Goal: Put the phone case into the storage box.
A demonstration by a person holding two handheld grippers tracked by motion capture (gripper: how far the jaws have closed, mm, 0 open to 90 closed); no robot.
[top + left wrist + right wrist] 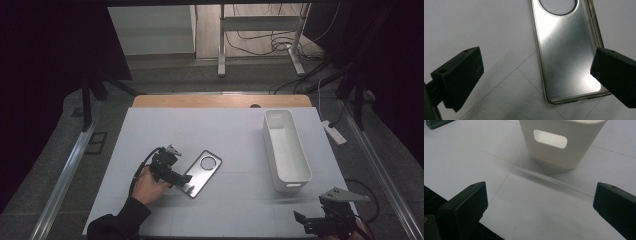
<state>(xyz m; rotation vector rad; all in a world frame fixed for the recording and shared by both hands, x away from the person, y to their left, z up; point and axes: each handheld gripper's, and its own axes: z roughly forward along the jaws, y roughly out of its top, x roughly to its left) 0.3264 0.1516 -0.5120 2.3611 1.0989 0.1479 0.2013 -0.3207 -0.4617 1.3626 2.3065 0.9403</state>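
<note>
A shiny metallic-looking phone case [201, 172] with a round camera hole lies flat on the white table, left of the middle. My left gripper [181, 178] is at the case's near end, held in a person's hand. In the left gripper view the case [567, 57] lies between the wide-open jaws, and the right-hand fingertip [614, 72] overlaps its lower corner; my left gripper [537, 65] is open and holds nothing. My right gripper [325, 220] sits at the table's near right corner, open [540, 195] over bare table, facing the bin's near end.
A long white plastic bin [286, 150] stands on the right half of the table, its end wall with a handle slot [550, 138] facing my right gripper. The table's wooden far edge [220, 101] lies beyond. Cables and a stand are on the floor behind.
</note>
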